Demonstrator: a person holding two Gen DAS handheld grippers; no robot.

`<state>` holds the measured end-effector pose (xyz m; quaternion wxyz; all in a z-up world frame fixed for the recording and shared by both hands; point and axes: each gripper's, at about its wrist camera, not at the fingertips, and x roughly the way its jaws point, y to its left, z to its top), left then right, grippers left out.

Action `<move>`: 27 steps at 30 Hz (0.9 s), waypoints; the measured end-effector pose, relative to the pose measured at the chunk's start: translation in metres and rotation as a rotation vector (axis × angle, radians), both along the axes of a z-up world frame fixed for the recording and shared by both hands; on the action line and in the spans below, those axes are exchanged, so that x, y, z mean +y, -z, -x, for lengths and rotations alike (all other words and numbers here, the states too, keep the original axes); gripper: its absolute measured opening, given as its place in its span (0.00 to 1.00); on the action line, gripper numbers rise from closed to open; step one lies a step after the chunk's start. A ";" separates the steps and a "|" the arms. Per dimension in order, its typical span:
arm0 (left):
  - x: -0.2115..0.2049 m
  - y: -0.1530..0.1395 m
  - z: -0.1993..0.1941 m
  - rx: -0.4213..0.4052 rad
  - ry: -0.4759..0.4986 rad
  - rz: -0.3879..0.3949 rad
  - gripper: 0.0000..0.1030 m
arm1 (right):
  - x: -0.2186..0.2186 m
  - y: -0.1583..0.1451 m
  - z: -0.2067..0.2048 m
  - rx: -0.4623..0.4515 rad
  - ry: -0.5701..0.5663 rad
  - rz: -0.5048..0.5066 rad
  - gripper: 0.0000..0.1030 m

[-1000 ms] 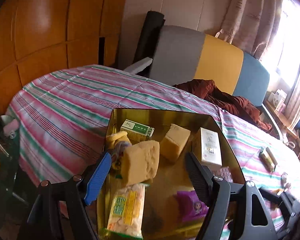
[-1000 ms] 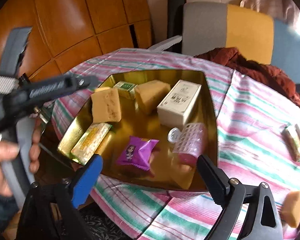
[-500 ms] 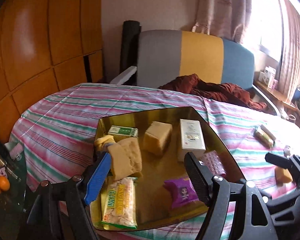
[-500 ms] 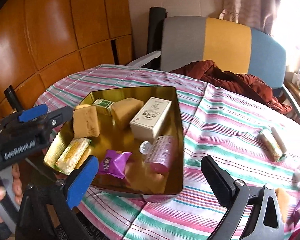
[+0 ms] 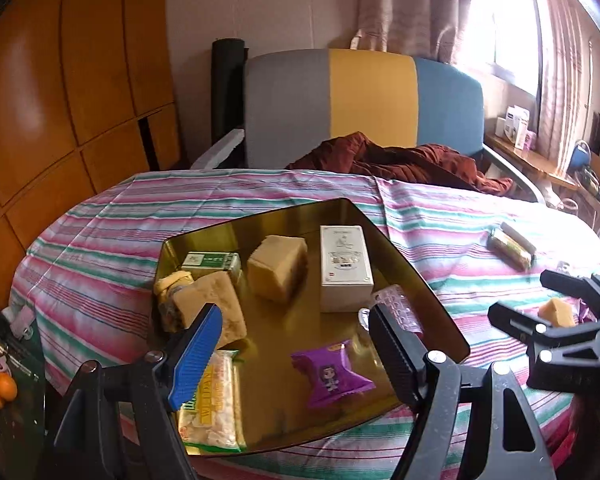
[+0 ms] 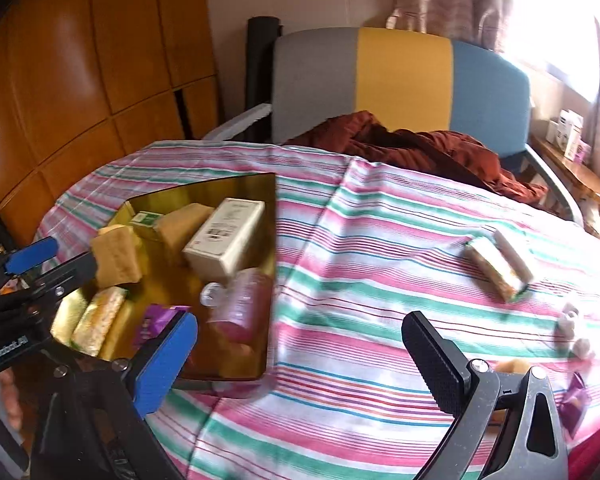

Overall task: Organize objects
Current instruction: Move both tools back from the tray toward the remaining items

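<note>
A gold tray [image 5: 412, 268] [image 6: 236, 186] sits on the striped tablecloth and holds a white box [image 5: 345, 267], yellow sponge blocks [image 5: 277, 274], a green box [image 5: 211, 261], a purple packet [image 5: 329, 376], a cracker packet [image 5: 214, 400] and a pink clear case [image 5: 398, 307]. My left gripper [image 5: 296, 348] is open and empty above the tray's near edge. My right gripper [image 6: 300, 354] is open and empty over the cloth right of the tray. It also shows in the left wrist view [image 5: 540, 300]. Loose on the cloth: a wrapped bar [image 6: 498, 266], a yellow block [image 5: 556, 312], small white pieces [image 6: 568, 322].
A grey, yellow and blue chair [image 5: 364, 100] with a dark red cloth [image 5: 404, 158] stands behind the table. Wooden wall panels [image 5: 60, 100] are at the left. A shelf with small items [image 5: 540, 148] runs along the window at the right.
Both grippers have swung to the right and pulled back. The right gripper has moved off the tray to over the open cloth. Both stay open and empty.
</note>
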<state>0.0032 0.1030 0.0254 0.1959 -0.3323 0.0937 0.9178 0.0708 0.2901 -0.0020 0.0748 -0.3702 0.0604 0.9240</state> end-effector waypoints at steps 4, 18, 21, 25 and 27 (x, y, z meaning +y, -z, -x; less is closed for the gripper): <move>0.010 0.000 -0.002 0.000 0.028 0.015 0.75 | 0.021 0.001 -0.003 -0.017 0.045 -0.004 1.00; 0.061 -0.012 -0.002 -0.011 0.184 0.010 0.75 | 0.164 -0.015 -0.030 -0.049 0.355 0.020 1.00; 0.078 -0.014 -0.003 -0.018 0.229 0.009 0.75 | 0.201 -0.019 -0.040 -0.049 0.447 0.027 1.00; 0.104 -0.014 -0.003 -0.053 0.289 0.004 0.75 | 0.250 -0.022 -0.054 -0.037 0.568 0.027 1.00; 0.120 -0.014 -0.004 -0.072 0.322 0.007 0.75 | 0.271 -0.021 -0.061 -0.032 0.625 0.029 1.00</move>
